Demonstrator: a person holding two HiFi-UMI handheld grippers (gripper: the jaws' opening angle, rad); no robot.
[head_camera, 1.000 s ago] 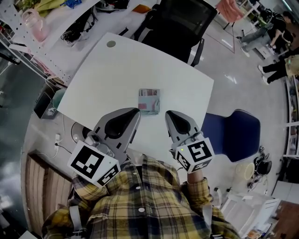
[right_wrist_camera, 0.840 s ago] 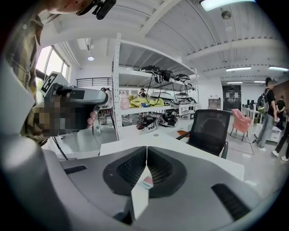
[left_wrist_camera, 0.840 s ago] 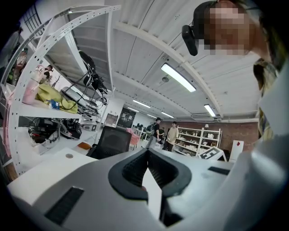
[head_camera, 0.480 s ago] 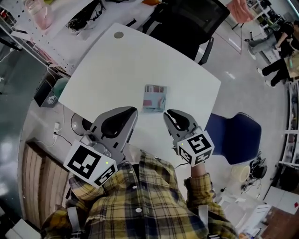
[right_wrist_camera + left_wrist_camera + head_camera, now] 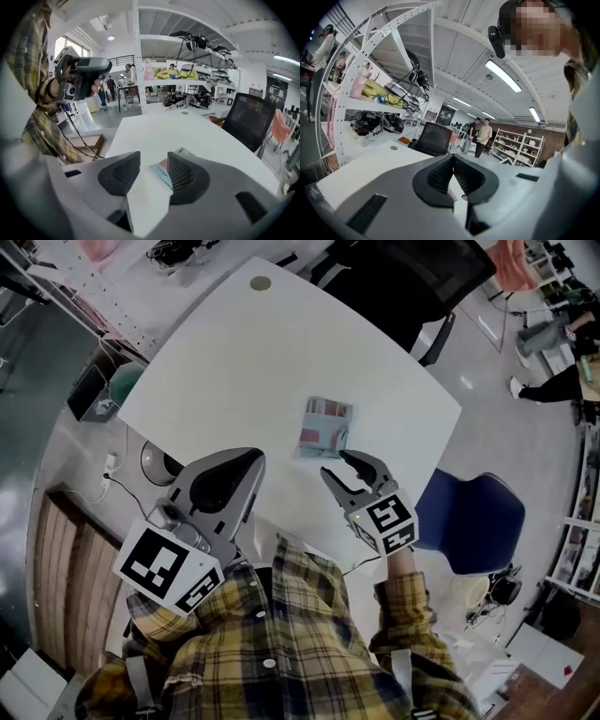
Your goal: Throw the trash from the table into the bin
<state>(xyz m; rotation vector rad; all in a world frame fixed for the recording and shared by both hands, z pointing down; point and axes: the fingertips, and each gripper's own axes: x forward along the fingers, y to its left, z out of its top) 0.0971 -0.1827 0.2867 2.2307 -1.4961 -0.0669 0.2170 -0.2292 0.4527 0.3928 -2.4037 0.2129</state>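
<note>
The trash is a flat printed packet (image 5: pixel 326 426) that lies near the middle of the white table (image 5: pixel 234 362). My right gripper (image 5: pixel 339 465) sits just short of the packet's near edge, tilted down at it. Its jaws have just been opening and stand apart with nothing between them. Past those jaws, the right gripper view shows the packet (image 5: pixel 161 169) on the tabletop. My left gripper (image 5: pixel 251 463) hovers over the table's near edge, left of the packet, with its jaws shut and empty. The left gripper view shows its pads meeting at the tip (image 5: pixel 453 161).
A black office chair (image 5: pixel 394 277) stands at the table's far side and a blue chair (image 5: pixel 469 521) at its right. A teal container (image 5: pixel 120 390) sits on the floor by the table's left edge, next to a white shelf rack (image 5: pixel 140 56). People stand at the far right.
My right gripper has dropped toward the table, tilted down and opened its jaws close to the packet. My left gripper has sunk a little and moved left.
</note>
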